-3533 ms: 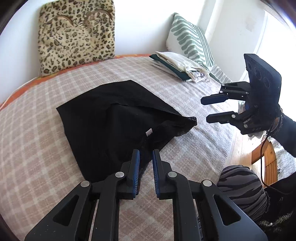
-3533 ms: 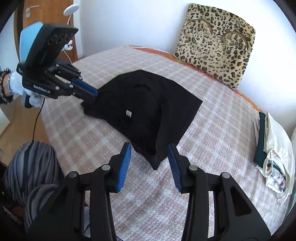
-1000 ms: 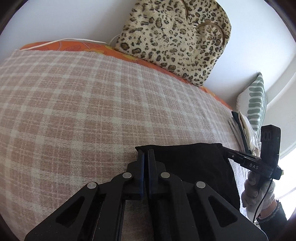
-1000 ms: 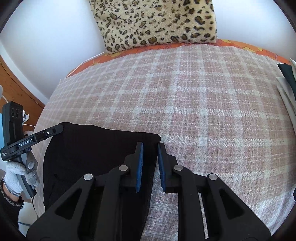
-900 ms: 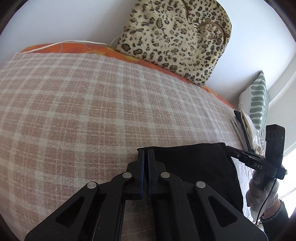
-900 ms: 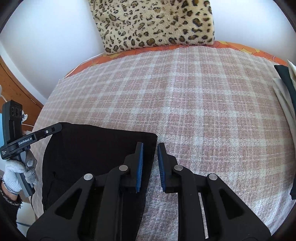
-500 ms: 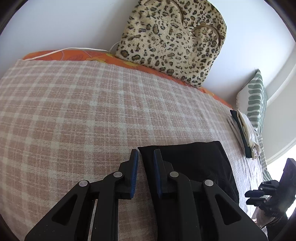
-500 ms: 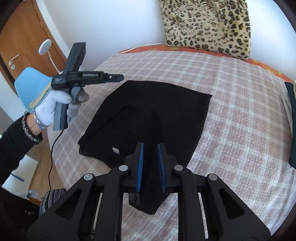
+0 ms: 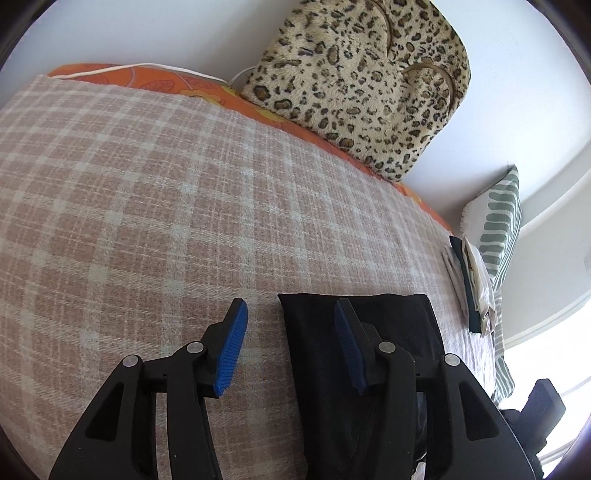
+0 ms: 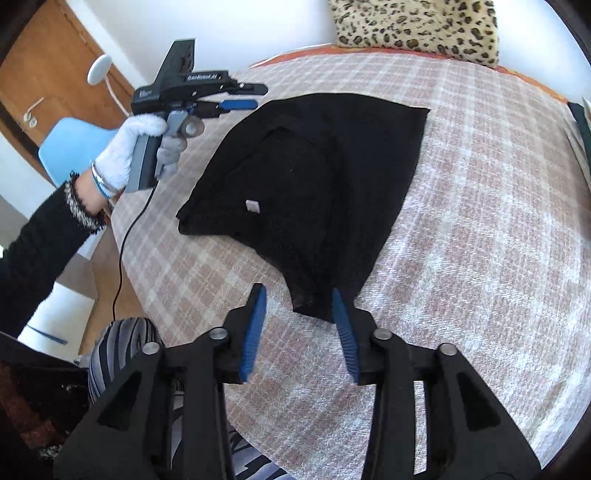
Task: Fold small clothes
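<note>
**Lying flat on the bed: black garment, both grippers apart**

Spreading across the checked pink-and-cream blanket [image 10: 480,206], the black garment [image 10: 332,166] lies flat in a rough wedge. In the right wrist view its long axis runs from a narrow point at 6 o'clock, near the camera, up to a broad straight edge at 12 to 1 o'clock, toward the leopard-print cushion [image 10: 417,26]. A second lobe spreads to 9 o'clock. A folded-over layer covers the middle, and a small pale label [image 10: 252,205] shows on it. The cloth is matte and dark, thinner and slightly see-through at the near point.

The right gripper [image 10: 299,325] has its blue-padded jaws spread wide, straddling the near tip of the garment; the right pad overlaps the cloth's edge in the view, though I cannot tell whether it touches. It holds nothing.

The left gripper [image 9: 288,343], also seen in the right wrist view at 10 o'clock [image 10: 255,96] in a white-gloved hand [image 10: 136,147], is likewise wide open and grips nothing. In its own view, the garment [image 9: 391,317] fills the 5 o'clock area, one squared corner between the pads; the right finger lies over the cloth, the left over bare blanket [image 9: 147,192].

At 3 o'clock in the left view, a stack of folded clothes [image 9: 471,284] sits beside a green-striped pillow [image 9: 498,221].
</note>
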Available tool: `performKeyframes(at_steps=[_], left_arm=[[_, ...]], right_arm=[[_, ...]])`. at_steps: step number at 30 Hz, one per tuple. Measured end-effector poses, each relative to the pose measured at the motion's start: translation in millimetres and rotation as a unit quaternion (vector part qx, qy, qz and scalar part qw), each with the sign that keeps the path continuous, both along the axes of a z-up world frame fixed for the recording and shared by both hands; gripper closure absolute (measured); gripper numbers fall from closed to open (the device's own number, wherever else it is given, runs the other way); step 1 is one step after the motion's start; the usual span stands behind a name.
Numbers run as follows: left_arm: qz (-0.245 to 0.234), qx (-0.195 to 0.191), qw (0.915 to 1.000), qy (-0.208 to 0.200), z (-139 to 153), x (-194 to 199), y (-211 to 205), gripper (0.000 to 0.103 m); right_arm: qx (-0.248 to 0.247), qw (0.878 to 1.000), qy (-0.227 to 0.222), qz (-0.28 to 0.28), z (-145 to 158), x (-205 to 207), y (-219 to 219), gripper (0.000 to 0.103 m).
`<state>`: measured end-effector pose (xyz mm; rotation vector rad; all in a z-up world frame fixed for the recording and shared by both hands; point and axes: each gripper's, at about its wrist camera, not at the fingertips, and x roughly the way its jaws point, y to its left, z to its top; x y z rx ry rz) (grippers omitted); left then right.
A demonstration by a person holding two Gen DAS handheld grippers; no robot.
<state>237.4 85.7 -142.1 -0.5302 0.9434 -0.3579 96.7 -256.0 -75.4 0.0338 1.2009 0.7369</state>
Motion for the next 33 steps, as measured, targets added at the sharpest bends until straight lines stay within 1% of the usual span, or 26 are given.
performKeyframes(at_steps=[1,3,7,10,14,16,18,21,23,25,27,29,30,31,33], left_arm=[[0.001,-0.006,1.0,0.003,-2.1,1.5,1.1,0.056],[-0.002,-0.012,0.9999,0.008,-6.1,3.7,1.3,0.056],[-0.003,-0.035,0.9993,0.015,-13.6,7.7,1.5,0.056],[-0.003,-0.052,0.9986,0.014,-15.1,10.0,3.7,0.056],[-0.013,-0.069,0.9975,0.01,-17.6,11.4,2.3,0.056],[-0.017,-0.078,0.9968,0.008,-18.9,11.6,0.1,0.056],[-0.023,-0.083,0.9963,0.004,-19.2,11.0,-2.7,0.056],[-0.039,-0.101,0.9941,0.007,-21.9,11.3,-6.9,0.056],[-0.037,-0.101,0.9942,0.002,-21.5,10.6,-7.7,0.056],[-0.032,-0.109,0.9935,0.002,-22.7,9.8,-6.2,0.056],[-0.031,-0.113,0.9931,0.002,-22.7,9.6,-6.1,0.056],[-0.034,-0.109,0.9934,0.001,-22.4,10.4,-7.9,0.059],[-0.033,-0.103,0.9941,0.0,-22.1,10.8,-9.3,0.064],[-0.031,-0.095,0.995,0.001,-22.4,11.3,-10.9,0.068],[-0.036,-0.086,0.9956,0.005,-24.9,13.2,-16.1,0.09]], right_arm=[[0.009,1.0,0.002,-0.022,0.5,3.7,-7.8,0.051],[0.025,0.998,0.018,-0.059,-3.2,11.8,-21.1,0.051],[0.075,0.987,0.083,-0.119,-24.0,26.3,-42.7,0.051],[0.121,0.977,0.108,-0.141,-33.4,29.3,-51.6,0.05],[0.184,0.959,0.145,-0.16,-41.8,34.9,-57.7,0.049],[0.202,0.953,0.152,-0.165,-41.5,37.8,-57.4,0.049],[0.206,0.953,0.15,-0.166,-39.0,39.3,-52.7,0.049],[0.216,0.951,0.152,-0.16,-36.8,41.8,-44.7,0.049],[0.22,0.952,0.146,-0.156,-35.7,46.2,-34.0,0.05],[0.217,0.955,0.138,-0.151,-35.4,48.7,-22.1,0.05],[0.219,0.955,0.139,-0.144,-36.2,51.7,-12.0,0.05],[0.224,0.953,0.146,-0.143,-37.8,54.1,-9.1,0.051],[0.216,0.955,0.144,-0.146,-38.0,55.0,-6.6,0.053],[0.214,0.955,0.144,-0.147,-39.2,55.5,-6.5,0.058],[0.216,0.952,0.149,-0.157,-43.5,55.5,-9.3,0.068]])
